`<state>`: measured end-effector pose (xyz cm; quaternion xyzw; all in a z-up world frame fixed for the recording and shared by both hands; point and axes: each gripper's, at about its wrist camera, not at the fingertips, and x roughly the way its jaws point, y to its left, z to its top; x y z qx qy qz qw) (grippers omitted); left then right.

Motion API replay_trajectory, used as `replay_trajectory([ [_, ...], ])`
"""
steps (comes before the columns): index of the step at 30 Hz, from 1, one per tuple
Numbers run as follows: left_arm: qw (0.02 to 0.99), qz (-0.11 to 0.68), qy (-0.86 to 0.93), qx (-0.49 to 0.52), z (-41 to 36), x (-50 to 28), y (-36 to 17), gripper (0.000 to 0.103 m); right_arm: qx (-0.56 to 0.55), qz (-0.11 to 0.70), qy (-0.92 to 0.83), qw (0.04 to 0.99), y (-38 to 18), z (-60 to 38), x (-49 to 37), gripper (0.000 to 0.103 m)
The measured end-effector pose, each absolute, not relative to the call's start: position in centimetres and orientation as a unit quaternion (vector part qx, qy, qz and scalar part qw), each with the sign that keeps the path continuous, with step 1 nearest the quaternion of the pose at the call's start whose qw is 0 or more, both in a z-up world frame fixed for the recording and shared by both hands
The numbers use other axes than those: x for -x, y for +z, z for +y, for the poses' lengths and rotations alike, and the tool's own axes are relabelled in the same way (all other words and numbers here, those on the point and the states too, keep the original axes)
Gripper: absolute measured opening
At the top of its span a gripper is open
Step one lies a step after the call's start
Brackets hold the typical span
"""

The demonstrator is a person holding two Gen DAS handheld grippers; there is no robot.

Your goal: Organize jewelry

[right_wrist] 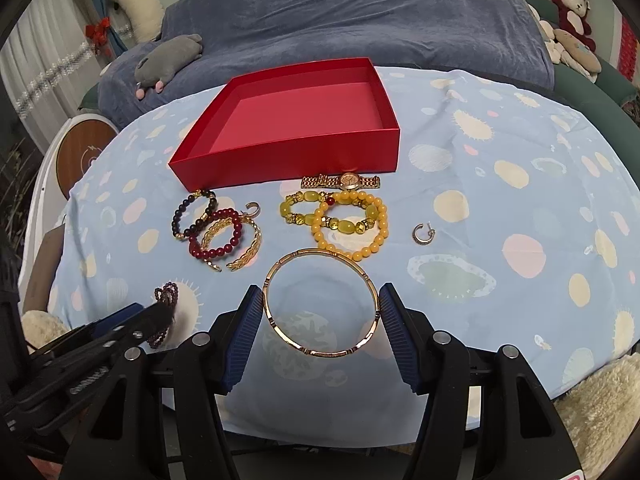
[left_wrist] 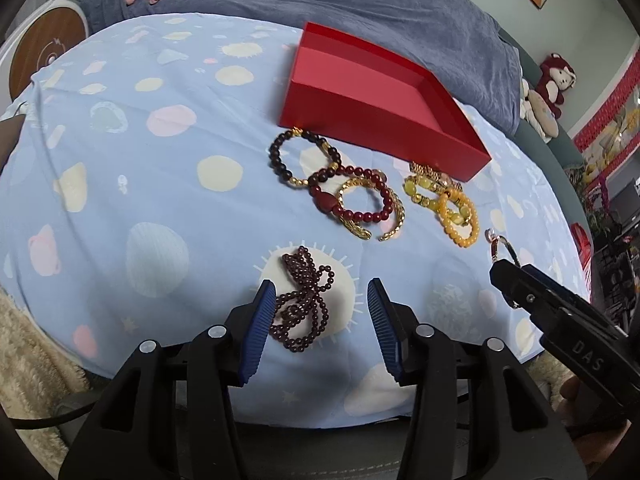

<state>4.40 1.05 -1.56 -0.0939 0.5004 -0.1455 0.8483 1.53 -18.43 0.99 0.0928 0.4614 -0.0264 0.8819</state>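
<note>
Gold bangle [right_wrist: 320, 302], thin smooth hoop, clamped between ribbed blue pads [right_wrist: 394, 320].

box [right_wrist: 288, 160] behind bracelets [right_wrist: 336, 220] (watch [right_wrist: 342, 181] between), on cloth [right_wrist: 500, 280]

Both cams sit on the tongs, tilted steeply down, close over the tabletop [left_wrist: 120, 184]. Left cam looks from the left edge; right cam is more centred. Shared: red box [right_wrist: 296, 120], the bracelets in front of it, sofa behind. Each cam sees the other's tongs at frame edge.
</note>
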Motion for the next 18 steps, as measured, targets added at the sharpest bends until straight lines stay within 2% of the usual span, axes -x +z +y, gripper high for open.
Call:
replay_trajectory([
  [2,0.847,0.504,-0.145,0.088,0.7,-4.7,-2.1,0.032,-0.093,0.462,-0.025,0.881,0.9,-18.3,-1.5,0.058],
  [3,0.846,0.505,-0.148,0.088,0.6,-4.8,-2.3,0.021,-0.092,0.463,-0.025,0.881,0.9,-18.3,-1.6,0.058],
  [7,0.846,0.501,-0.159,0.09,0.6,-4.8,-2.1,0.007,-0.093,0.463,-0.022,0.881,0.9,-18.2,-1.6,0.058],
  [12,0.845,0.495,-0.169,0.109,0.9,-5.0,-0.8,0.006,-0.097,0.456,-0.019,0.884,1.6,-18.3,-2.0,0.058],
  [18,0.853,0.468,-0.191,0.131,0.8,-6.7,3.2,0.006,-0.1,0.434,-0.012,0.895,3.8,-19.3,-3.9,0.058],
])
